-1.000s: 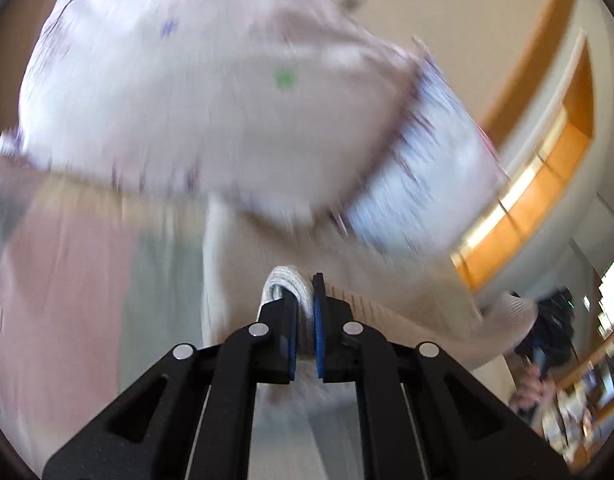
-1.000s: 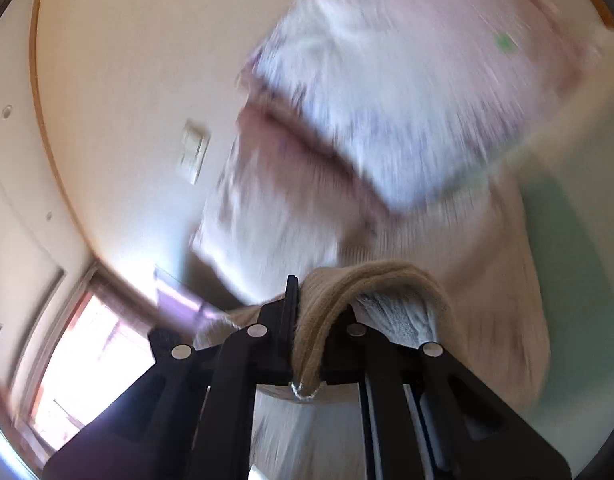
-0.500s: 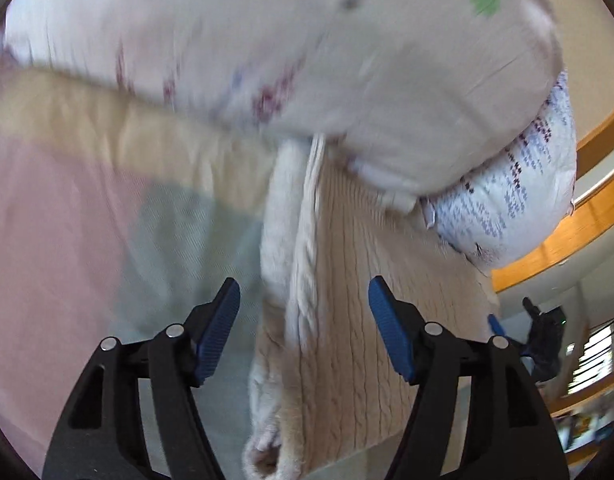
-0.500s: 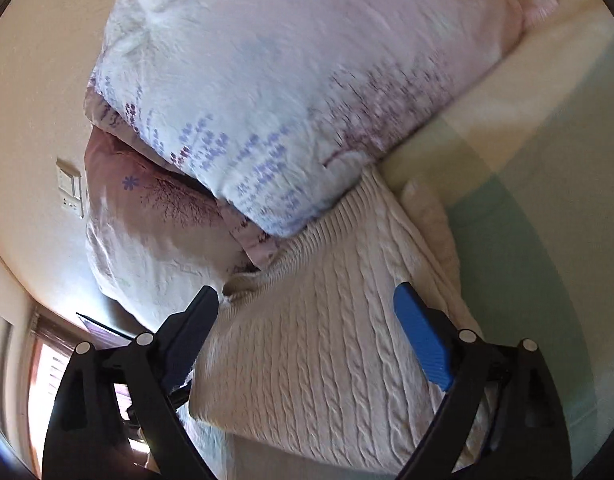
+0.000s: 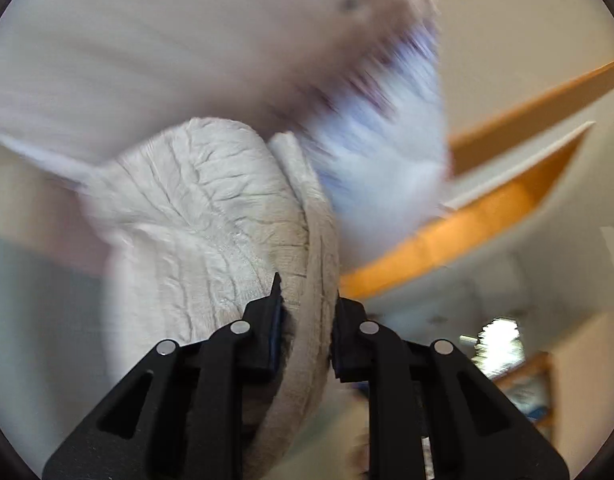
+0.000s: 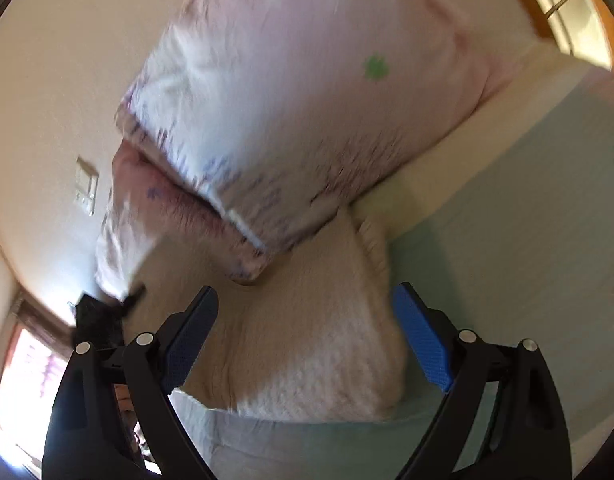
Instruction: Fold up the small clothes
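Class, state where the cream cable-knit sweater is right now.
The sweater lies on the bed below the floral pillow, between the open right gripper; the left gripper pinches its edge.

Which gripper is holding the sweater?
The left gripper: it is shut on the sweater. The right gripper is open, empty.

- A cream wall (image 6: 47,92) with a light switch (image 6: 86,192) is seen.
- Two flowered pillows (image 6: 307,100) are piled on a green sheet (image 6: 507,220).
- Orange wood trim (image 5: 467,232) is lit brightly.
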`<action>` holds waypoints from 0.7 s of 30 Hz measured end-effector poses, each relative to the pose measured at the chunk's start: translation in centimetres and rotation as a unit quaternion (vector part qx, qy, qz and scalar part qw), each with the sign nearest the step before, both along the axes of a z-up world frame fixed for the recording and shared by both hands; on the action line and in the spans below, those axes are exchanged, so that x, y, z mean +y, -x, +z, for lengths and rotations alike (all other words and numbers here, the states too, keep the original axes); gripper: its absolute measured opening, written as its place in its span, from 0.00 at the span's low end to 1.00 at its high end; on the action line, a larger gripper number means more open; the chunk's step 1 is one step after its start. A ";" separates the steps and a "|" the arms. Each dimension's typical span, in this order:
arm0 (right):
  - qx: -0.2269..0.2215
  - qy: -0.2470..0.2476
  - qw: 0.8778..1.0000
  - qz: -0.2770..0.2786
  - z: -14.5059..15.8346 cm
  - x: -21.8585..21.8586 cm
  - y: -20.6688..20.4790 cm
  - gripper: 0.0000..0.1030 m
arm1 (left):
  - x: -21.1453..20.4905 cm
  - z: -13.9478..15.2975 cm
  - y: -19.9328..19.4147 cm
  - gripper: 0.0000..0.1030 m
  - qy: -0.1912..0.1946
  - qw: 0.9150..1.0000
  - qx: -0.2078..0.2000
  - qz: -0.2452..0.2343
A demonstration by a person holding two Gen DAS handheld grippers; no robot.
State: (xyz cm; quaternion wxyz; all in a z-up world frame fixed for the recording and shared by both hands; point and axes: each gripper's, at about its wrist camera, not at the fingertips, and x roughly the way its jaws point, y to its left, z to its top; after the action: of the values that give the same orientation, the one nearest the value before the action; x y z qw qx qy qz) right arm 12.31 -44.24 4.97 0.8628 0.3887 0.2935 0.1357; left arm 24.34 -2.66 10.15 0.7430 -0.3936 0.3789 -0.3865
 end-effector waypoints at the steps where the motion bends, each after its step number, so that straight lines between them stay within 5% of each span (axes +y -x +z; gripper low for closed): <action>1: 0.002 0.003 1.000 -0.014 0.1 -0.7 0.0 0.89 | -2.6 -0.6 -0.8 0.25 0.036 0.999 0.011 -0.025; 3: 0.015 0.009 0.999 -0.028 -0.1 -1.8 -0.3 0.89 | -7.6 -3.1 -2.6 0.36 0.117 0.987 0.067 -0.088; 5: 0.039 0.011 0.999 -0.034 -0.5 -3.2 -0.7 0.89 | -9.1 -4.2 -2.8 0.38 0.120 0.982 0.098 -0.105; 6: 0.047 0.006 0.998 -0.032 -0.7 -3.8 -0.8 0.89 | -8.6 -3.9 -2.4 0.42 0.103 0.986 0.080 -0.103; 8: 0.055 -0.011 0.998 -0.011 -1.2 -4.8 -1.3 0.93 | -5.2 -2.6 -0.9 0.66 0.034 0.998 0.010 -0.057; 10: 0.073 -0.022 0.997 0.023 -1.8 -4.7 -2.7 0.94 | -1.9 -1.8 0.2 0.76 -0.045 0.999 -0.029 -0.004; 12: 0.095 -0.031 0.993 0.057 -2.5 -3.7 -4.6 0.94 | 0.2 -2.3 1.1 0.76 -0.150 0.988 -0.032 0.022; 16: 0.125 0.006 0.989 0.082 -3.1 -1.1 -7.8 0.90 | -0.4 -5.1 1.4 0.76 -0.246 0.969 0.001 0.002; 21: 0.095 0.049 0.992 0.067 -1.4 0.4 -9.2 0.77 | -1.7 -7.1 1.9 0.76 -0.275 0.961 0.011 -0.007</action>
State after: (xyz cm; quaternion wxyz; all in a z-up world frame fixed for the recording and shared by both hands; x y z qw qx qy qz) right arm 21.48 -43.80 3.59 0.8378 0.3367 0.4060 0.1411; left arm 22.42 -4.36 3.03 0.8158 -0.1752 0.4814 -0.2683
